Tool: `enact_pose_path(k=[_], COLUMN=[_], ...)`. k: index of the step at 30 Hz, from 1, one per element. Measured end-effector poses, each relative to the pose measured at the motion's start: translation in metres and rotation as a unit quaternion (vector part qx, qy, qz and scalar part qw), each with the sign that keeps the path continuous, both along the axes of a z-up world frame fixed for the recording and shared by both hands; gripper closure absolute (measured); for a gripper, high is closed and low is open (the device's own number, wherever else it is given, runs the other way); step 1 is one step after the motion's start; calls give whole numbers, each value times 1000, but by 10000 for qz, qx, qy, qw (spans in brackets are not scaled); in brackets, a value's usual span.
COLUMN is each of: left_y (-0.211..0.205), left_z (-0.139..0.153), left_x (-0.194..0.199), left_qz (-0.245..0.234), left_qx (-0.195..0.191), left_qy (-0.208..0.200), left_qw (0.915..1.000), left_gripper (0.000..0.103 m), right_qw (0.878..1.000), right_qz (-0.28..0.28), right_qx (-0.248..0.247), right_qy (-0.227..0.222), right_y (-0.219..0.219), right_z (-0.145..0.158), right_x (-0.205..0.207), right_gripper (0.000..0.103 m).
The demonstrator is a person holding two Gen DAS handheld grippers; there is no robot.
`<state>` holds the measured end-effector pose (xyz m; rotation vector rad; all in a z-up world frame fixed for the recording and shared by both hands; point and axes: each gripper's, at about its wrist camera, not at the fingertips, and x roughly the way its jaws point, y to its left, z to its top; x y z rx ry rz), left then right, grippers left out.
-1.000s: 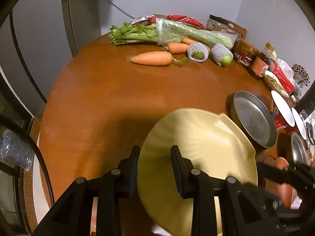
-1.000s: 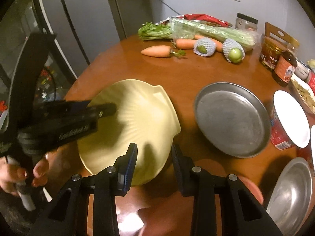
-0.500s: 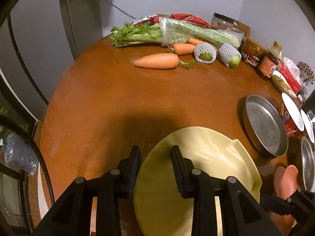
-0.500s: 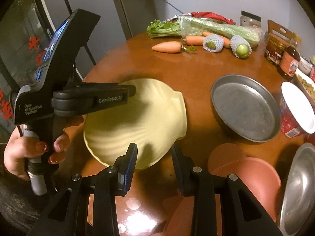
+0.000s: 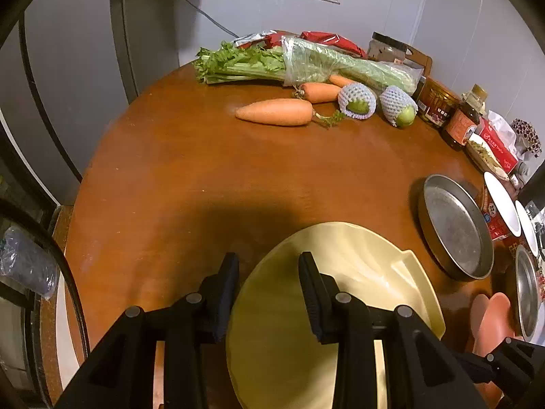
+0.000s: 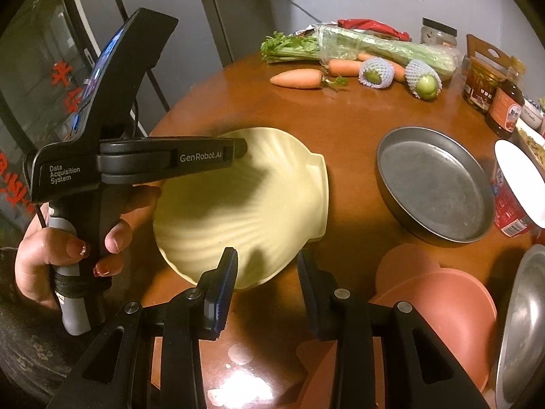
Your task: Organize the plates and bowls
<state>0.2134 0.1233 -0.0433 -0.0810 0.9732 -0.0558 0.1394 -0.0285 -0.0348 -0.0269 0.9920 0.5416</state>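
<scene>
The left gripper [image 5: 267,293] is reaching over the rim of the pale yellow shell-shaped plate [image 6: 245,204], and its jaws are opening, with the plate's edge lying between them but the pads not pressing on it. In the right wrist view a person's hand [image 6: 44,252] is gripping the handle of that left gripper, whose tip is hovering over the far left part of the plate. The right gripper [image 6: 267,289] is pointing down at the near edge of the same plate, its jaws clenched to their narrowest with nothing held between them. The yellow plate is lying flat on the round brown wooden surface [image 5: 211,184], near its front edge. Just to the right of it a salmon-pink plastic bowl [image 6: 442,303] is sitting, and beside that a shiny steel bowl [image 6: 524,323] is showing at the frame's edge. Farther back and to the right a round grey metal pan [image 6: 432,184] is resting near the plate but apart from it, with a red paper cup with a white lid [image 6: 514,191] just beside it. At the far side of the surface two orange carrots [image 5: 276,112], two green fruits in white foam netting [image 5: 357,102] and a bunch of celery in clear plastic wrap [image 5: 299,63] are lying together, with brown sauce jars [image 5: 439,105] standing to their right.
</scene>
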Motion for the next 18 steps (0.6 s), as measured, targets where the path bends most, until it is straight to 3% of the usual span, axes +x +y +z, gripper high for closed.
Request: enact_pose_path(k=[6, 18], left_y=[0, -7], left_z=[11, 35], left_x=[-8, -42], left_qz=[-28, 108], left_qx=[-31, 221], left_qy=[-205, -478], left_qw=[9998, 9986], left_gripper=[53, 49], right_qw=[10000, 9995], right_qz=[-37, -167], right_qx=[-23, 113], right_qy=[-54, -233], right_y=[0, -10], right_z=[0, 14], right_x=[0, -9], right_gripper=[64, 62])
